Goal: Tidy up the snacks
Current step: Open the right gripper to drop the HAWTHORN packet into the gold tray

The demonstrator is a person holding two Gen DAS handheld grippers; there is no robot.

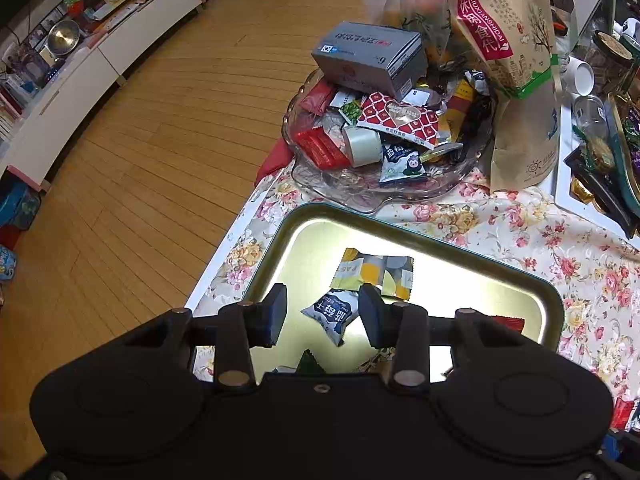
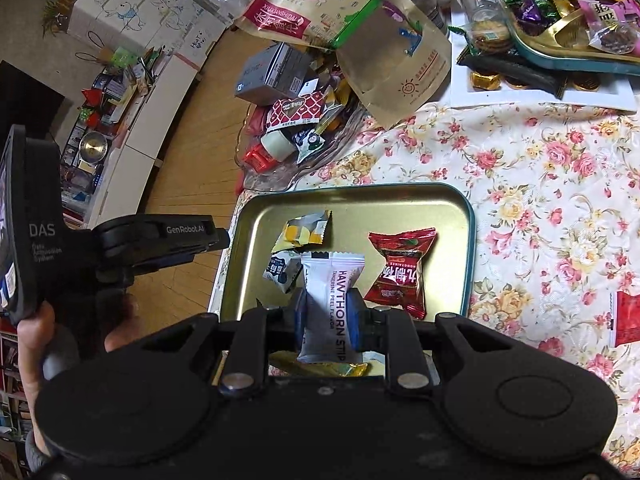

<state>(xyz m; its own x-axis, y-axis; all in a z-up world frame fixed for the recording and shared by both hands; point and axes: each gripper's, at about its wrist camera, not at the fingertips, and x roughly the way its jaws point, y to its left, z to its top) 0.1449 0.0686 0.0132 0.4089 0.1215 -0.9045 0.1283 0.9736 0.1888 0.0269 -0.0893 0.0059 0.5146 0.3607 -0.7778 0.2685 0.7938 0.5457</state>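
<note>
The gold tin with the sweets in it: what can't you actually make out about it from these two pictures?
- Tin's near edge: both views, hidden behind the gripper bodies.
- Red candy: in the left view only a sliver shows past the left gripper.
- Hawthorn strip's lower end: right view, covered by the right gripper holding it.
- Blue-white packet: right view, partly behind the strip.

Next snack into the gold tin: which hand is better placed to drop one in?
Right. The right gripper is already clamped on the white hawthorn strip packet directly over the gold tin. The left gripper holds nothing, jaws apart above the blue-and-white packet lying in the tin.
</note>
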